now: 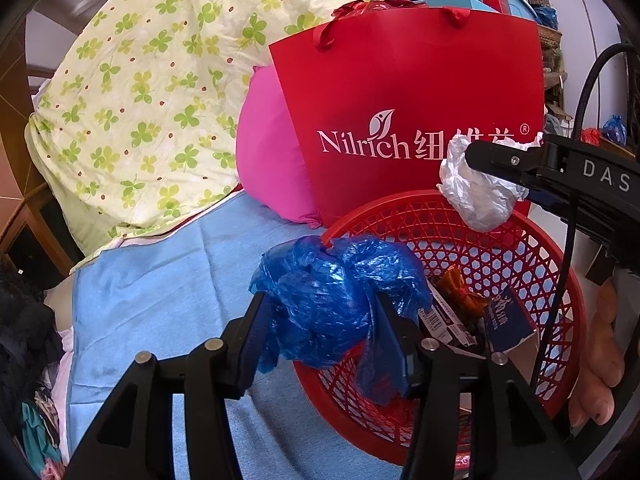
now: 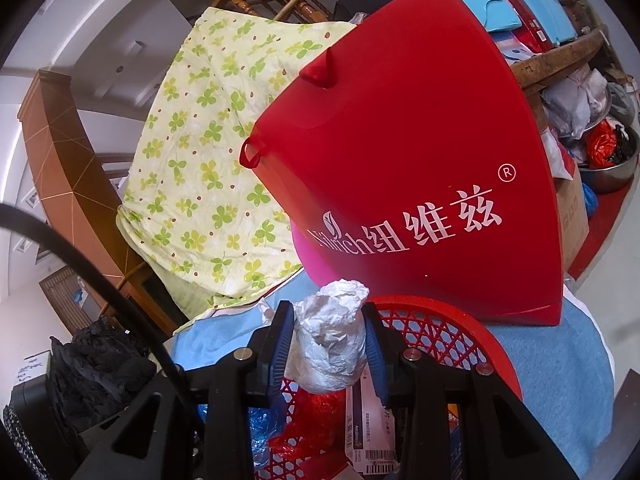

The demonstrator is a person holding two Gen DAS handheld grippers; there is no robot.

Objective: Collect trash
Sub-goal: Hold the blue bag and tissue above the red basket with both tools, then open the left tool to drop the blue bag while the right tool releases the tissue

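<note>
At the bottom centre of the left wrist view, the left gripper [image 1: 322,320] has a crumpled blue plastic bag [image 1: 328,300] between its two fingers. The bag bulges out past both pads and hangs over the near left rim of a red basket [image 1: 560,312]; whether the pads are pressing on it cannot be told for sure, though it fills the gap between them.

Inside the basket, lower right of that view, lie a barcoded card [image 1: 440,316], a brown wrapper [image 1: 460,288] and a blue carton piece [image 1: 504,316]. A hand [image 1: 600,352] shows at the right edge, just outside the basket.

In the right wrist view, the right gripper [image 2: 328,344] is clenched on a crumpled white plastic bag [image 2: 332,340] at bottom centre, both pads against its sides, above the basket's [image 2: 492,344] open top. The same wad [image 1: 476,184] appears at the right of the left view, held over the basket's far rim.

The basket rests on a light blue cloth [image 1: 160,280]. Behind it stands a red paper bag [image 1: 400,92] with white lettering, leaning against a pink cushion [image 1: 268,160]. Farther back, upper left, lies a pale quilt with green clovers [image 1: 152,80].
</note>
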